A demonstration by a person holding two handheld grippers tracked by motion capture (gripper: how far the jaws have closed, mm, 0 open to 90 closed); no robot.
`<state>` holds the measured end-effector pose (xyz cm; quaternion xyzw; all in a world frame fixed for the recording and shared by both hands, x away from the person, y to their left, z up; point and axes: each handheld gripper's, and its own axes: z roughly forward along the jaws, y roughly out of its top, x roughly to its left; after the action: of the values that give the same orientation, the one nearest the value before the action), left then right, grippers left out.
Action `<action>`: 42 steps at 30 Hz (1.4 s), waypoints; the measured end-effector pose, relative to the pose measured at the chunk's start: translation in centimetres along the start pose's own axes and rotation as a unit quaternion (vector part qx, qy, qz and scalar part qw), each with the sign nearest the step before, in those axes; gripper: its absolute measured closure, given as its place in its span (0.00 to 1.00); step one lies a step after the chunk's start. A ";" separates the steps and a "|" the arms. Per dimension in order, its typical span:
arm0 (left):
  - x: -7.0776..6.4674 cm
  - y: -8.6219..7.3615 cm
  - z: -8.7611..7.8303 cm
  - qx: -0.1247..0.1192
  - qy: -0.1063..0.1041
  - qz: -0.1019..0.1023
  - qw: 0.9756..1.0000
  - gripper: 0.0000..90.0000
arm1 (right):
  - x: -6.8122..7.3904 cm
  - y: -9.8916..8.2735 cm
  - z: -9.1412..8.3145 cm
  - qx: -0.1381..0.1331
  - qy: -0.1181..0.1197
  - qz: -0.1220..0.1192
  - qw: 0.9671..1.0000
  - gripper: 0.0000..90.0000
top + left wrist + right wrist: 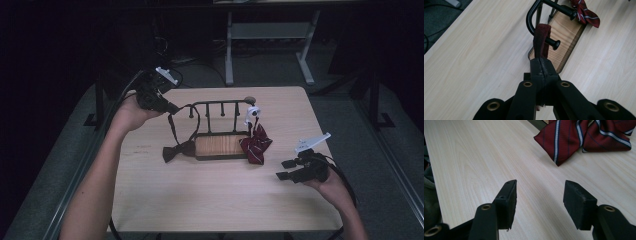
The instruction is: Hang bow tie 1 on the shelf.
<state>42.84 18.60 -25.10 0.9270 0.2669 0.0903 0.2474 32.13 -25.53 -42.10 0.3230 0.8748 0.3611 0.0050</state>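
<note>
Bow-tie strap [541, 40] sits clenched in my left gripper [167, 106], its fingers [541, 70] pinched flat on the dark red band just short of the rack's end peg [554, 43]. From there the strap runs down to the dark bow [178, 151] lying on the bench [210, 200] beside the rack [222, 145]. My right gripper [285, 169] hovers released, well apart, facing the striped bow tie [584, 137].

left gripper [167, 106] is clamped on the dark strap [541, 40] beside the rack [220, 107]; right gripper [286, 170] hovers agape right of the rack.
</note>
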 end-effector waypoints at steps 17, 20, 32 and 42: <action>1.0 0.8 1.2 0.012 0.009 -0.019 1.000 1.00 | -0.2 0.0 0.0 0.002 -0.001 -0.001 1.000 0.49; 1.2 0.7 1.5 0.021 0.010 -0.024 0.999 1.00 | -0.2 0.0 0.0 0.002 0.000 0.000 1.000 0.49; 1.1 0.4 1.3 0.035 0.029 -0.019 0.999 0.84 | -0.4 -0.2 -0.3 0.000 -0.005 0.007 1.000 0.49; -0.5 -0.4 0.5 0.028 0.036 0.002 0.999 0.78 | -0.6 -0.7 -0.8 -0.002 -0.011 0.016 1.000 0.48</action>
<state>42.39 18.44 -25.75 0.9303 0.2764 0.1163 0.2111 32.07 -26.73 -42.08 0.3407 0.8688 0.3591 0.0098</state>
